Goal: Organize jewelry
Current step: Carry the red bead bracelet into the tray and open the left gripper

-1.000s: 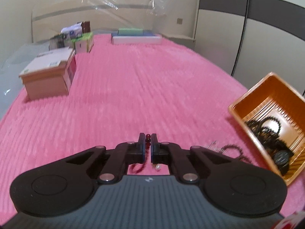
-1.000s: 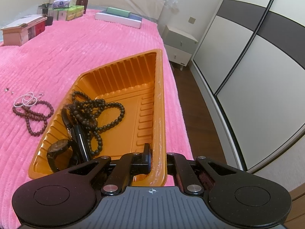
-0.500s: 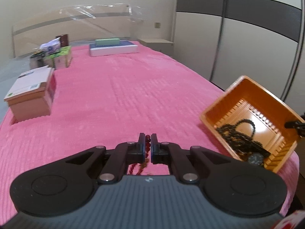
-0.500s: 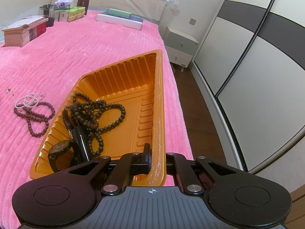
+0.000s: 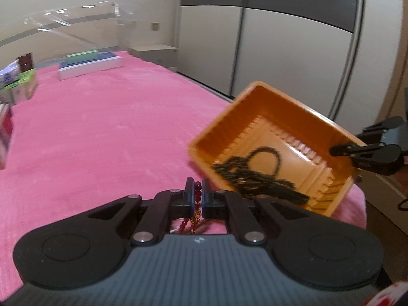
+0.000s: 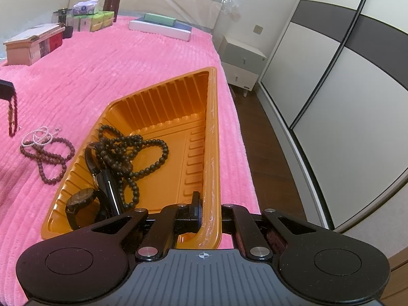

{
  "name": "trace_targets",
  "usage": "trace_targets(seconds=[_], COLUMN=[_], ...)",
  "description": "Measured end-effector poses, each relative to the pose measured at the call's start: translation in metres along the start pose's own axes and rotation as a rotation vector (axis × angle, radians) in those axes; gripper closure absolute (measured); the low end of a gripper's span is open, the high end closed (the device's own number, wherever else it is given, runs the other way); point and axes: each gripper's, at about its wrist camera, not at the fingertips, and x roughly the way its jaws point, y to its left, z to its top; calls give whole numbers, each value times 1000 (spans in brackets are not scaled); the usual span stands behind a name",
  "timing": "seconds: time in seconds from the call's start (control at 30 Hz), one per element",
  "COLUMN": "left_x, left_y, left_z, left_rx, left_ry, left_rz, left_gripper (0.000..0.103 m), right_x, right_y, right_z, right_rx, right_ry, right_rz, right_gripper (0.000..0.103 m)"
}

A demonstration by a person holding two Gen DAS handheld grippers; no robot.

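My left gripper point(image 5: 198, 186) is shut on a red bead bracelet point(image 5: 197, 195), whose loop dangles below the fingers above the pink bedspread. The right wrist view catches this bracelet point(image 6: 11, 119) hanging at the left edge. An orange plastic tray point(image 5: 265, 94) lies just right of the left gripper. My right gripper point(image 6: 207, 204) is shut on the near right rim of the tray point(image 6: 165, 94). Inside lie a dark bead necklace point(image 6: 135, 148) and a black watch point(image 6: 81, 200). A brown bead bracelet point(image 6: 48, 153) and a white pearl bracelet point(image 6: 38, 135) lie on the bedspread left of the tray.
Cardboard and green boxes point(image 6: 33, 43) stand at the bed's far left. Flat boxes point(image 6: 160, 25) lie near the headboard. Right of the bed are its edge, a dark wooden floor point(image 6: 267, 153), a nightstand point(image 6: 242, 61) and sliding wardrobe doors point(image 6: 331, 63).
My left gripper has lifted and swung right toward the tray with the red bracelet, and now shows at the left edge of the right wrist view. The right gripper and tray stayed still.
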Motion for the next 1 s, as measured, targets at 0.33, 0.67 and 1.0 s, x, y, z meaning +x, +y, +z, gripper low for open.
trace_targets(seconds=[0.33,0.67,1.0], left_x=[26,39,55], left_y=[-44,-58,-85], left_z=[8,14,27], left_rx=[47,56,69], left_ry=[15,26,29], left_rz=[-90,-139,-219], left_gripper=[99,99,99], right_x=[1,3,3], right_y=[-3,-5,-5], right_z=[0,-1,-1], right_rx=[8,13,16], right_ry=[2,3,0], right_rz=[13,20,24], right_gripper=[98,98,98])
